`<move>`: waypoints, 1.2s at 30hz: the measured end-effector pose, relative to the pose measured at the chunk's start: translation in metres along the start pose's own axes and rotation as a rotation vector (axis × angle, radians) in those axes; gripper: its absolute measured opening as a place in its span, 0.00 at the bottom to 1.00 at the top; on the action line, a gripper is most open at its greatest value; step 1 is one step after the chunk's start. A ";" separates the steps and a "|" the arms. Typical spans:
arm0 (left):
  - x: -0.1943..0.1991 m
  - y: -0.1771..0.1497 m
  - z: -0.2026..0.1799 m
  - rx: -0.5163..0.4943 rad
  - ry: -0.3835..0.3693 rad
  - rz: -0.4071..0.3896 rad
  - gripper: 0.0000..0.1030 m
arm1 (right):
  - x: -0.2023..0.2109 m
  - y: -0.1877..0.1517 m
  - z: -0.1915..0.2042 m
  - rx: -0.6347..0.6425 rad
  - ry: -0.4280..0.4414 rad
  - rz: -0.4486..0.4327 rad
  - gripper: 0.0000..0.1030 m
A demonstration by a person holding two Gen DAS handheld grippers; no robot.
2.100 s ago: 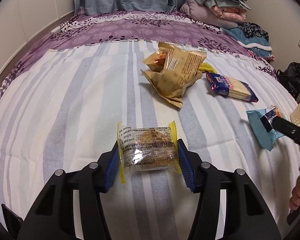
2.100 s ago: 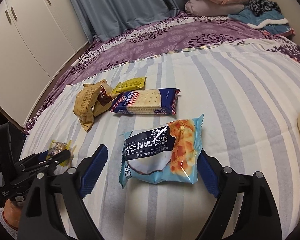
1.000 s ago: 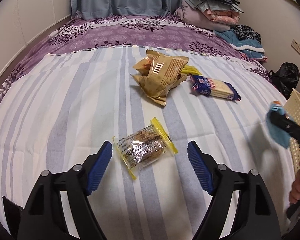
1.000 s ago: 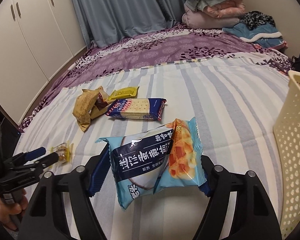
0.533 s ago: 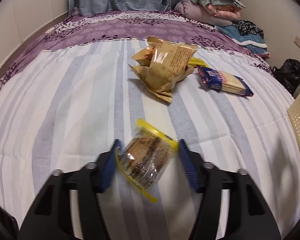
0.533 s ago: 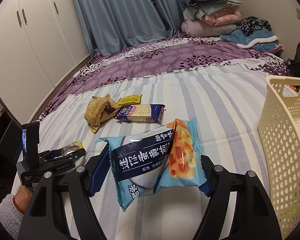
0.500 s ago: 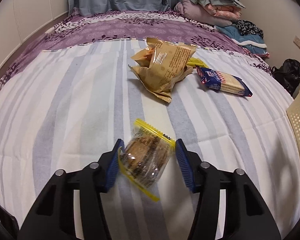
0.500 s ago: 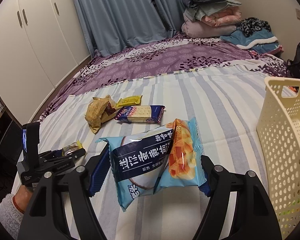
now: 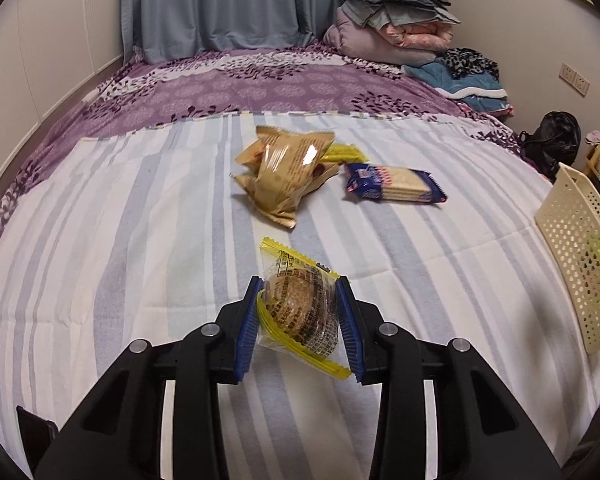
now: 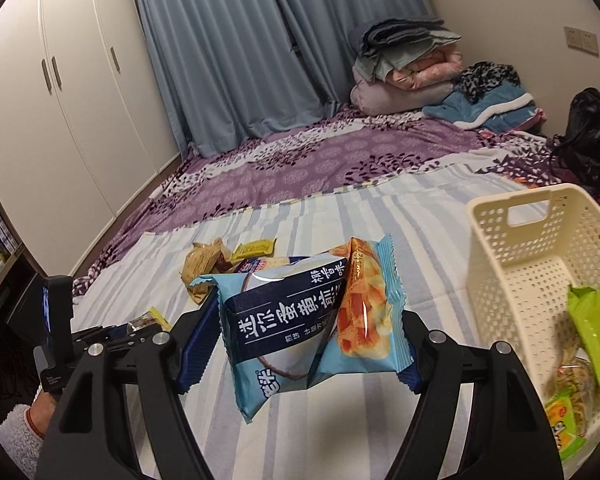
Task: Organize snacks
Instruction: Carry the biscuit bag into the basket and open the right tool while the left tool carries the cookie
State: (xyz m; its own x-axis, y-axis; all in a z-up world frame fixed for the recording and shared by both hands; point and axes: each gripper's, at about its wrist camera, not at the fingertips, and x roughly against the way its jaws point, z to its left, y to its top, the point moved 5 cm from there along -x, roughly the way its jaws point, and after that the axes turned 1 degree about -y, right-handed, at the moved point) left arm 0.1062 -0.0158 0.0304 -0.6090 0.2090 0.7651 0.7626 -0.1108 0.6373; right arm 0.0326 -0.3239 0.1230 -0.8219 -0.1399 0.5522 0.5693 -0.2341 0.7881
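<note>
striped bedding (image 9: 140, 240) covers the near part of a bed, with a purple floral spread (image 9: 260, 88) beyond it and blue curtains (image 10: 228, 48) at the back

left gripper (image 9: 300, 320) is clenched on a cake (image 9: 300, 312) in clear wrap with yellow crimped ends; both blue pads (image 9: 247, 328) press its sides, and the wrap sits tilted between them, raised off the bedding

right gripper (image 10: 300, 320) grasps a blue bag (image 10: 312, 316) by its sides, so the bag buckles into a fold down the middle. it hangs above the bedding, just left of a cream basket (image 10: 508, 248)

that basket stands on the bed at the right; a green pack (image 10: 592, 340) leans on its far wall, and near its front corner lie a clear-wrapped snack and one with a yellow-green label, both partly cut off by the frame edge

farther up the bed, well apart from both grippers, a pile of tan packs (image 9: 284, 172) lies with a yellow pack (image 9: 344, 154) touching its right side, and a cracker pack (image 9: 396, 188) lies just beside them

in the right wrist view the left gripper shows at the lower left, held by a hand (image 10: 40, 404) in a fuzzy sleeve

folded quilts (image 10: 404, 64) are stacked at the far right corner, a white wardrobe (image 10: 60, 100) lines the left wall, and a black bag (image 9: 552, 148) sits beside the bed
</note>
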 end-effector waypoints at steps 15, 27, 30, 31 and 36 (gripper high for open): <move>0.047 0.029 -0.094 -0.143 -0.121 -0.079 0.37 | 0.079 -0.007 -0.104 -0.129 -0.178 -0.104 0.71; 0.063 0.040 -0.176 -0.260 -0.218 -0.090 0.37 | 0.107 -0.039 -0.167 -0.255 -0.276 -0.112 0.85; 0.065 0.041 -0.197 -0.293 -0.244 -0.090 0.37 | 0.114 -0.042 -0.175 -0.274 -0.284 -0.128 0.85; 0.065 0.041 -0.205 -0.305 -0.252 -0.090 0.37 | 0.116 -0.043 -0.179 -0.282 -0.284 -0.133 0.85; 0.069 0.040 -0.240 -0.355 -0.302 -0.085 0.37 | 0.127 -0.050 -0.188 -0.301 -0.301 -0.154 0.85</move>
State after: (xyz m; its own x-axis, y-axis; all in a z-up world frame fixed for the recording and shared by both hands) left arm 0.0428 -0.2395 0.1308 -0.5354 0.4988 0.6816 0.5591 -0.3956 0.7286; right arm -0.1041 -0.5105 0.1028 -0.8291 0.1943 0.5243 0.3735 -0.5055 0.7778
